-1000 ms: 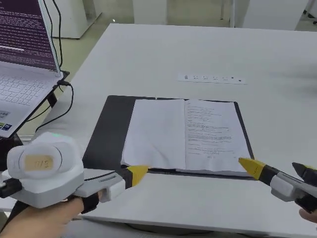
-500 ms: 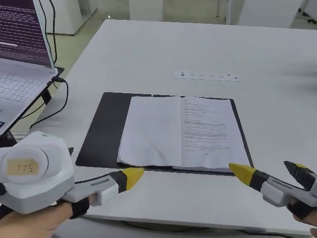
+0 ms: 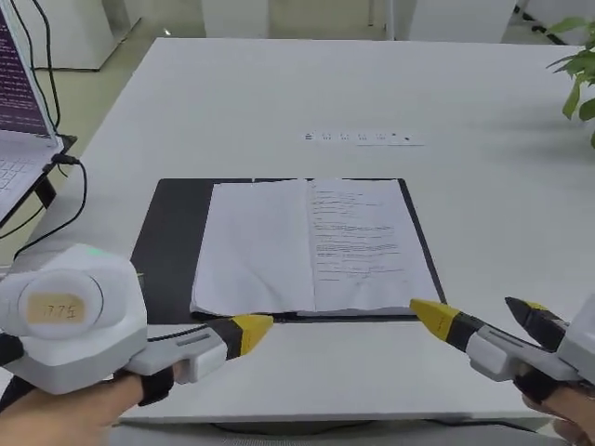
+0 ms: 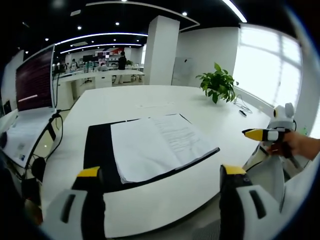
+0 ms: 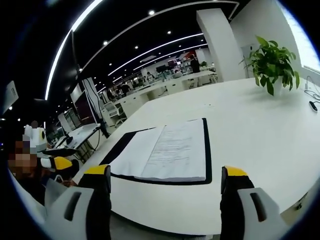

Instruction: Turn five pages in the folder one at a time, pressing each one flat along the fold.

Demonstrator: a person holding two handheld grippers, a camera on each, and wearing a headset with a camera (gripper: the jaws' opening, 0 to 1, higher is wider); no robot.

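black folder lies open and flat on the white table in the head view, toward your edge. left gripper view: your left gripper gapes wide, empty, short of it. right gripper view: your right gripper is equally wide; narrow it and pinch only one sheet at the printed page corner.

Left gripper, right gripper: white; yellow-tipped.

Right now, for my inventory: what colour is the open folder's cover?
Black folder cover; best in head view.
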